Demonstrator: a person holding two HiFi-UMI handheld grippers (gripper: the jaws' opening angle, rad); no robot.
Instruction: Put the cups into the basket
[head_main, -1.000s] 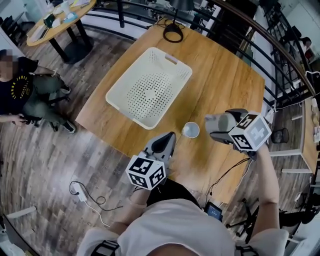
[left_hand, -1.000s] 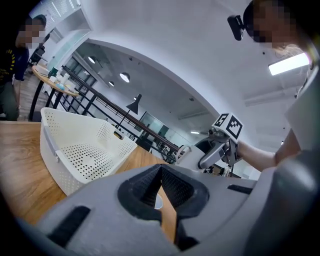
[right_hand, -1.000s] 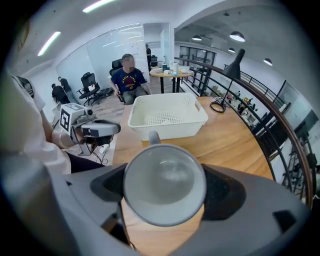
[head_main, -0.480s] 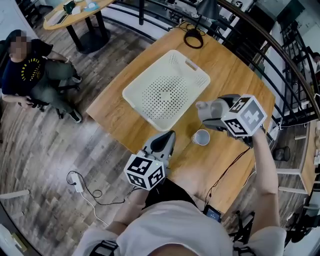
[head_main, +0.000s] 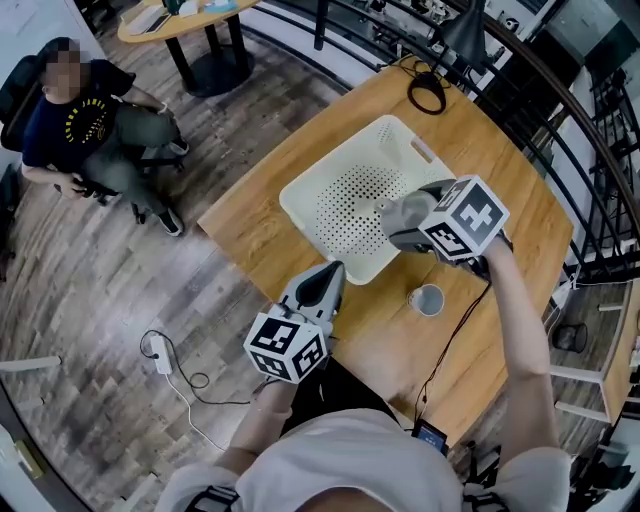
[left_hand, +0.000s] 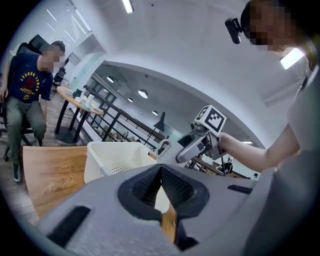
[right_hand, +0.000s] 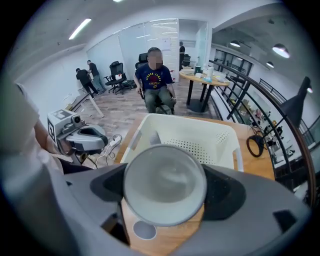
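A white perforated basket (head_main: 330, 175) lies on the wooden table (head_main: 500, 160). My right gripper (head_main: 405, 215) is shut on a grey cup (head_main: 400, 210) and holds it on its side above the basket's near right corner. In the right gripper view the cup (right_hand: 164, 184) fills the space between the jaws, with the basket (right_hand: 220, 135) beyond it. A second grey cup (head_main: 426, 299) stands upright on the table, near the basket; it also shows as the cup (right_hand: 144, 230) below the jaws. My left gripper (head_main: 322, 283) hangs at the table's near edge, shut and empty.
A black cable coil (head_main: 432, 97) lies at the table's far corner beside a lamp. A seated person (head_main: 95, 125) is on the floor side at the left, with a round table (head_main: 190, 15) beyond. A railing (head_main: 560, 120) runs behind the table. A cable (head_main: 170, 355) lies on the floor.
My right gripper has carried the grey cup from beside the standing cup leftward and away from me, to above the basket's corner. The left gripper has stayed put.
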